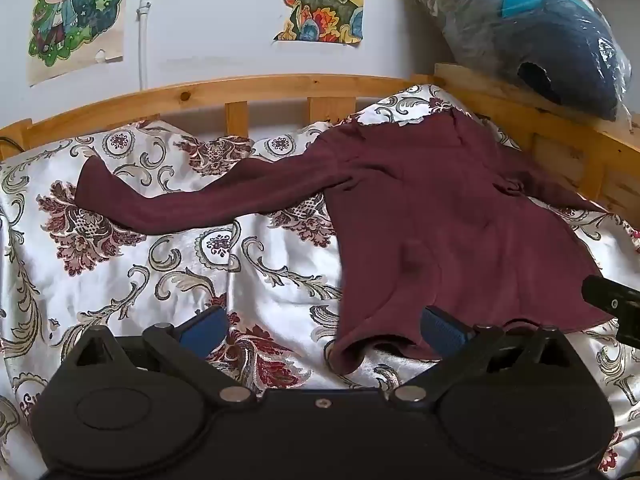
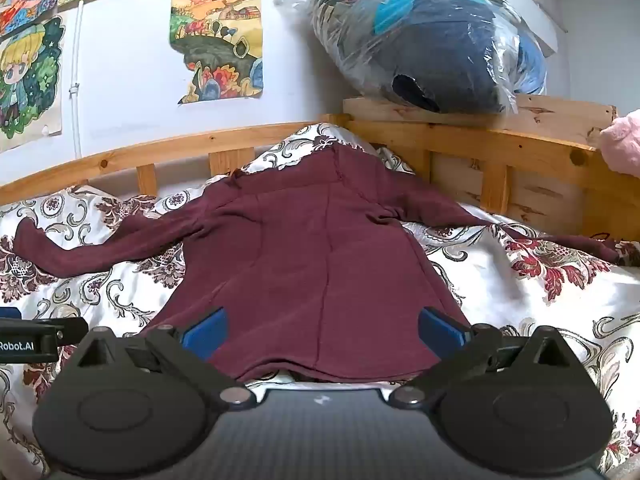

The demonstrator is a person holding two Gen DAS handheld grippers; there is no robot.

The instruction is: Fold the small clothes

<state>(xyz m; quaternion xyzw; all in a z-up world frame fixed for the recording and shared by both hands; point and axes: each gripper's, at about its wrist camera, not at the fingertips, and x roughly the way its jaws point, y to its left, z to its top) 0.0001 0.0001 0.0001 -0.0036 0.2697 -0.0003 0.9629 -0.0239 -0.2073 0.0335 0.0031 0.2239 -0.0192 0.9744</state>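
Observation:
A small maroon long-sleeved top [image 1: 440,216] lies spread flat on a floral satin bedspread [image 1: 120,280], sleeves stretched out to both sides. My left gripper [image 1: 322,330] is open and empty, just before the top's near left hem corner. In the right wrist view the top [image 2: 312,264] fills the middle, its left sleeve [image 2: 80,252] reaching left and its right sleeve [image 2: 520,228] reaching right. My right gripper [image 2: 322,330] is open and empty, over the near hem. The left gripper's body shows at the left edge [image 2: 36,340].
A wooden bed rail [image 2: 500,140] runs along the back and right. A plastic-wrapped dark blue bundle [image 2: 432,52] rests on the rail's corner. Posters [image 2: 216,44] hang on the white wall. A pink plush thing [image 2: 622,144] sits at the far right.

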